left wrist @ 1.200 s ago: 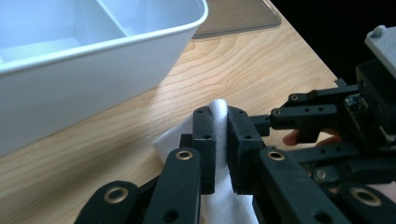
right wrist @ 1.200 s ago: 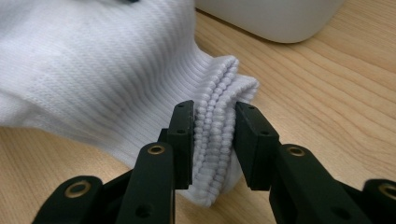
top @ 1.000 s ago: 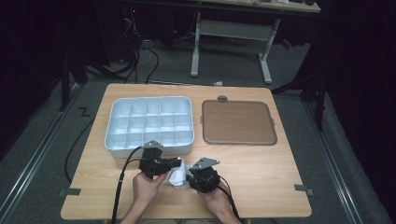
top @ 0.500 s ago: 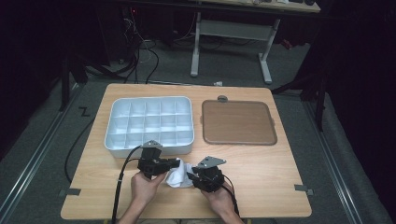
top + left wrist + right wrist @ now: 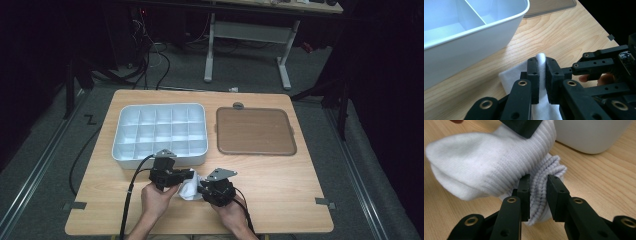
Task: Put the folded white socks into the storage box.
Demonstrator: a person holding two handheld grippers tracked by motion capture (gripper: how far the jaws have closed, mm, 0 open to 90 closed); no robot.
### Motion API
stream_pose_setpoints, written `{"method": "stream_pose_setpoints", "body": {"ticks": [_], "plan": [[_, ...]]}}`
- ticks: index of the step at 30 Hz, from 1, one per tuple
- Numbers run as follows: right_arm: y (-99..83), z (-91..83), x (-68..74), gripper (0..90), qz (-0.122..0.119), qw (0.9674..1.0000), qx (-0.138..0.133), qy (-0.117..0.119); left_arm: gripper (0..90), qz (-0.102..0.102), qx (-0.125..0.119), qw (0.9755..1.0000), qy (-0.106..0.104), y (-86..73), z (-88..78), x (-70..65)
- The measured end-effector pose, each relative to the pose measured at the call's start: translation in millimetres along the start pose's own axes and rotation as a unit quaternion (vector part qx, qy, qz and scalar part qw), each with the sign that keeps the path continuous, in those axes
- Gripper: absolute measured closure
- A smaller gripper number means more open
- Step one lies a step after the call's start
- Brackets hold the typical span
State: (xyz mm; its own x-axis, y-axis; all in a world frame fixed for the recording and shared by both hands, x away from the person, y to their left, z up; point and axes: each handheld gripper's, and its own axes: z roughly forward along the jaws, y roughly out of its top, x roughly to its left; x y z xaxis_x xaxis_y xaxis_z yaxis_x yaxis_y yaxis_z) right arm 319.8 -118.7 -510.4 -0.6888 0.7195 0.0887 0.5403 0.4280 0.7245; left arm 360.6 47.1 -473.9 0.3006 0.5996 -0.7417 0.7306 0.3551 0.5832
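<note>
Low in the middle of the high view, a white sock [image 5: 190, 189] lies bunched on the wooden table [image 5: 280, 190], just below the white compartment tray [image 5: 160, 131], as it did a second ago. The left gripper [image 5: 542, 75] stays clenched on a fold of it. The right gripper [image 5: 538, 195], whose jaws have just been closing, now pinches the ribbed cuff; both hands have kept their place.

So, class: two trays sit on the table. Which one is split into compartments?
The white tray, on the left behind the sock. A grid of walls splits it into many cells, while the brown tray beside it is one flat, undivided surface.
</note>
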Motion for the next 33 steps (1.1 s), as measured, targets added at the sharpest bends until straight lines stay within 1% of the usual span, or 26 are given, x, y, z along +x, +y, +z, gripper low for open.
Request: {"method": "stream_pose_setpoints", "body": {"ticks": [4, 5, 7, 9, 12, 13, 14, 17, 18, 19, 20, 21, 22, 23, 24, 27, 29, 30, 33], "plan": [[0.4, 1.5, 1.6, 73.9, -0.009, 0.9999, 0.003, 0.002, 83.3, -0.001, 0.000, 1.0000, -0.004, -0.9, 1.0, -0.8], [1.5, 4.2, 2.6, 74.0, -0.013, 0.9999, 0.009, 0.003, 83.3, -0.001, 0.001, 1.0000, -0.004, -1.7, 1.8, -1.2], [2.6, 7.3, 3.8, 74.0, -0.018, 0.9998, 0.010, 0.006, 83.2, -0.001, 0.002, 1.0000, -0.006, -3.4, 4.1, -1.7], [3.2, 8.9, 4.4, 74.1, -0.019, 0.9997, 0.011, 0.007, 83.2, -0.001, 0.002, 1.0000, -0.007, -4.1, 4.9, -1.9], [3.6, 14.0, 3.4, 73.9, -0.022, 0.9995, 0.008, 0.018, 83.2, 0.001, 0.003, 1.0000, -0.005, -5.8, 7.2, -1.4], [3.6, 14.0, 3.4, 73.9, -0.022, 0.9995, 0.008, 0.018, 83.2, 0.005, 0.005, 1.0000, -0.004, -6.5, 7.8, -0.6], [3.5, 13.4, 2.2, 72.8, -0.020, 0.9995, 0.008, 0.023, 83.2, 0.005, 0.004, 1.0000, -0.002, -7.7, 8.9, -0.1], [3.1, 11.0, 1.7, 71.6, -0.019, 0.9996, 0.007, 0.021, 83.2, 0.008, 0.006, 1.0000, 0.001, -8.8, 9.5, 0.3], [1.8, 5.9, 1.3, 71.1, -0.018, 0.9996, 0.003, 0.019, 83.2, 0.008, 0.007, 0.9999, 0.003, -9.5, 9.8, 0.1], [1.8, 5.9, 1.3, 71.1, -0.018, 0.9996, 0.003, 0.019, 83.2, 0.008, 0.007, 0.9999, 0.003, -9.5, 9.8, 0.1], [-0.2, 0.3, 0.3, 71.1, -0.017, 0.9997, 0.000, 0.016, 83.3, 0.011, 0.007, 0.9999, 0.004, -10.0, 10.3, 0.3], [-0.2, 0.3, 0.3, 71.1, -0.017, 0.9997, 0.000, 0.016, 83.3, 0.013, 0.008, 0.9999, 0.006, -10.4, 10.5, 0.7], [-2.5, -5.7, -2.3, 71.1, -0.013, 0.9999, -0.004, 0.010, 83.3, 0.017, 0.010, 0.9998, 0.009, -11.6, 11.9, 1.1], [-2.5, -5.7, -2.3, 71.1, -0.013, 0.9999, -0.004, 0.010, 83.3, 0.017, 0.010, 0.9998, 0.009, -11.6, 11.9, 1.1], [-5.5, -11.2, -5.4, 71.1, -0.005, 0.9999, -0.011, 0.007, 83.3, 0.019, 0.011, 0.9997, 0.012, -12.6, 12.9, 1.3], [-9.1, -14.5, -8.1, 71.0, 0.000, 0.9999, -0.013, 0.006, 83.3, 0.026, 0.013, 0.9994, 0.016, -16.0, 16.4, 1.8], [-12.6, -15.5, -9.3, 70.4, -0.001, 0.9999, -0.010, 0.004, 83.2, 0.028, 0.013, 0.9994, 0.018, -17.6, 18.6, 1.9], [-15.2, -14.6, -8.9, 69.5, 0.001, 1.0000, -0.006, 0.005, 83.2, 0.028, 0.011, 0.9994, 0.019, -18.8, 20.4, 2.0], [-16.8, -12.8, -8.1, 69.0, 0.001, 0.9999, -0.007, 0.012, 83.2, 0.029, 0.008, 0.9993, 0.021, -20.3, 21.8, 2.2]]}}
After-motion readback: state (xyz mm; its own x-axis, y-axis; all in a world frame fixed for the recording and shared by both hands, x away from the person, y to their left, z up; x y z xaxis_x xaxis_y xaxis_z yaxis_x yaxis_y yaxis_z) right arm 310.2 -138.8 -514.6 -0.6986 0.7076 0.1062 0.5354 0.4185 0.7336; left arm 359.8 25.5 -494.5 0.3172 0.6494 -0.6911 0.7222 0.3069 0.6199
